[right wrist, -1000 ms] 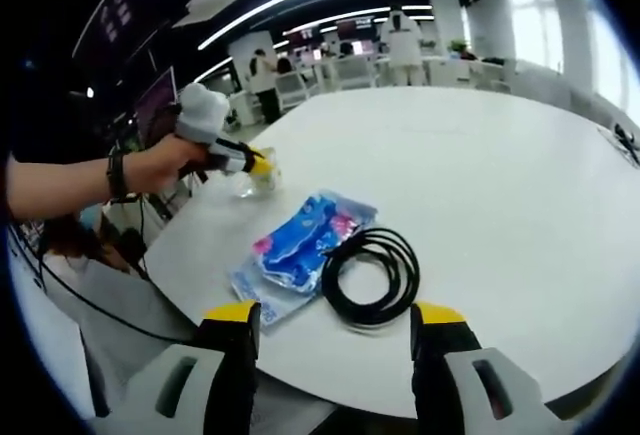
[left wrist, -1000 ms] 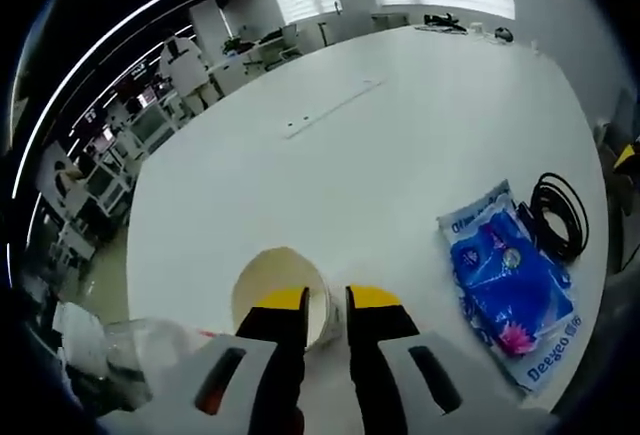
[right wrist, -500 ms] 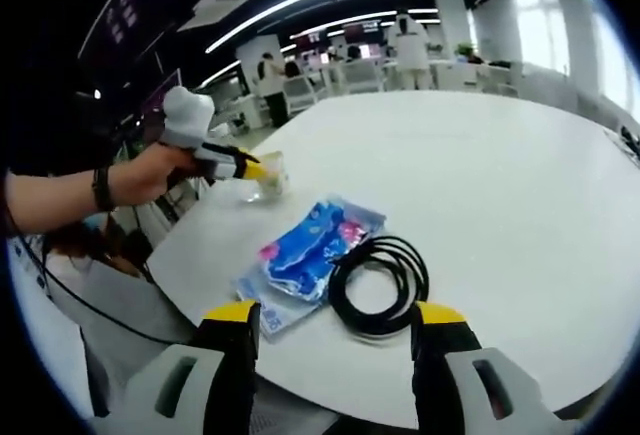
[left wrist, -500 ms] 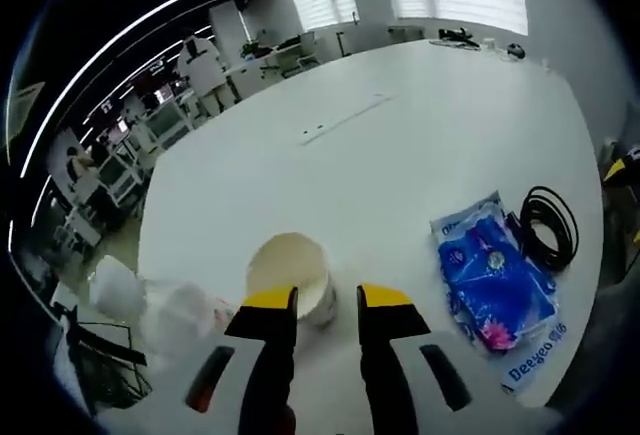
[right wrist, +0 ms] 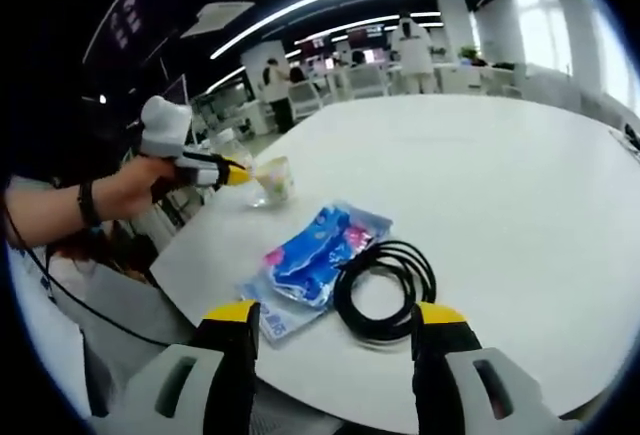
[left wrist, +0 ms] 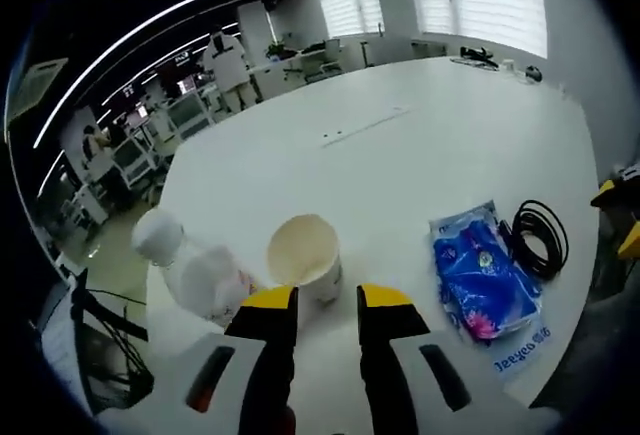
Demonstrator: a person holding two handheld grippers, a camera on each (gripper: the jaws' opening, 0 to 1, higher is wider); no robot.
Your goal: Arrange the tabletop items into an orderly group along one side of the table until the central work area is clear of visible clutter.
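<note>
In the left gripper view, going left to right: a clear plastic bottle (left wrist: 195, 273) with a white cap sits at the near-left edge of the white desk (left wrist: 400, 145), just beside a cream paper cup (left wrist: 305, 257) that stands upright with its mouth open (can't make out anything inside it). The left gripper (left wrist: 327, 300) has its yellow-tipped jaws parted a little, with the cup's near side right at the gap; whether the tips are actually touching it I can't tell, and they aren't clamped on it. Further right lies a blue printed packet (left wrist: 484, 277), flat on the desk, and right against its far side a coiled black cable (left wrist: 541, 240) near the desk edge. In the right gripper view, the person's hand (right wrist: 130, 183) at the left holds the left gripper up to the cup and bottle at the desk's corner. The blue packet (right wrist: 315, 260) sits mid-frame with the cable coil (right wrist: 388, 288) touching its right side. The right gripper (right wrist: 336, 317) is wide open at the bottom, holding nothing, with the coil showing between its jaws.
</note>
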